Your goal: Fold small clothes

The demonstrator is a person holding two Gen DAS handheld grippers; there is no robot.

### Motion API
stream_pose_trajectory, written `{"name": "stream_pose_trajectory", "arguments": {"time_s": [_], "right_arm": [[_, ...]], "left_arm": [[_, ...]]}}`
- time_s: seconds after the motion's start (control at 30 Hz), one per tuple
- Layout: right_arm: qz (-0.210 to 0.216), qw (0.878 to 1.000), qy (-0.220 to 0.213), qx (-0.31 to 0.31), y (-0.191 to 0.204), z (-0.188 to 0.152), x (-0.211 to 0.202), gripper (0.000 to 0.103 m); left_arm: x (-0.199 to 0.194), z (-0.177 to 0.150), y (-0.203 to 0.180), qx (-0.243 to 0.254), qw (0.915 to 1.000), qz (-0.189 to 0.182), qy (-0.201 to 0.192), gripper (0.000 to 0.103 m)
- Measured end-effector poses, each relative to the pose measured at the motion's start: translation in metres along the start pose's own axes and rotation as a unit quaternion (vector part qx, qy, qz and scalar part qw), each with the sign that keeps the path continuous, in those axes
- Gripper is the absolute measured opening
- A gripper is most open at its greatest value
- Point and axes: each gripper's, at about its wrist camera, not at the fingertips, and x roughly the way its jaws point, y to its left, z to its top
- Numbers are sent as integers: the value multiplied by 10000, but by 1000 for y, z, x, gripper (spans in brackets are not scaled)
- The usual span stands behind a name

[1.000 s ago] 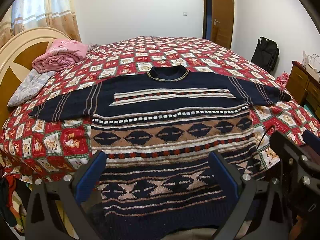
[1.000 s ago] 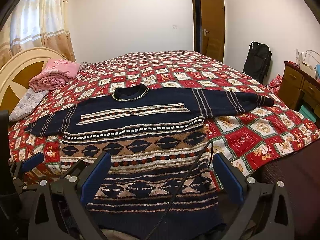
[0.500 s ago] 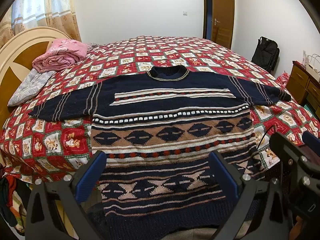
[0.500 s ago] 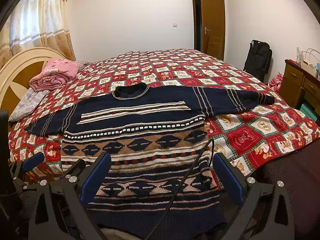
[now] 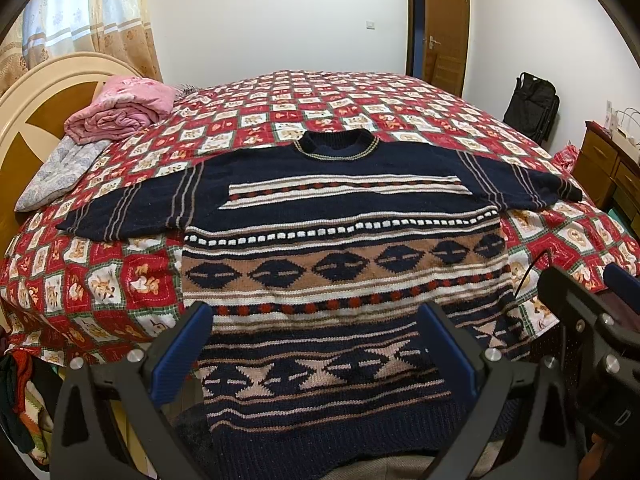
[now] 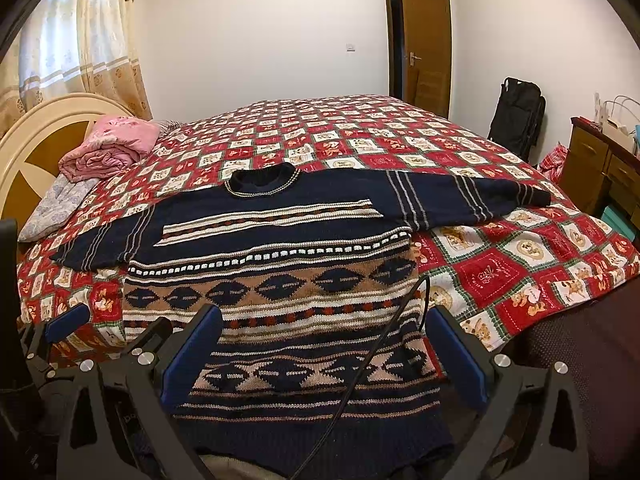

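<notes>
A navy knit sweater (image 5: 340,216) with tan, white and red pattern bands lies flat on the bed, sleeves spread to both sides, collar at the far end, hem hanging over the near edge. It also shows in the right wrist view (image 6: 272,264). My left gripper (image 5: 316,344) is open and empty, held above the hem area. My right gripper (image 6: 326,344) is open and empty, beside the left one; it shows at the right edge of the left wrist view (image 5: 592,320). A black cable (image 6: 376,356) crosses the right wrist view.
The bed carries a red checked quilt (image 5: 360,96). A folded pink blanket (image 5: 120,112) and a pale pillow (image 5: 60,172) lie by the headboard (image 5: 36,100) at left. A black bag (image 5: 532,108), a wooden dresser (image 5: 608,168) and a door (image 5: 444,24) are at right.
Both grippers have drifted very slightly; the sweater lies as before and both stay open.
</notes>
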Motion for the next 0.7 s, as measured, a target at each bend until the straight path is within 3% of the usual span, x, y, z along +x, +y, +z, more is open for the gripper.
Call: {"name": "stream_pose_trajectory", "arguments": {"time_s": [0.7], "right_arm": [[24,9998,109,177,-9,3,2,102]], "left_arm": [[6,-8,3,-25,10000,-11,74,103]]}}
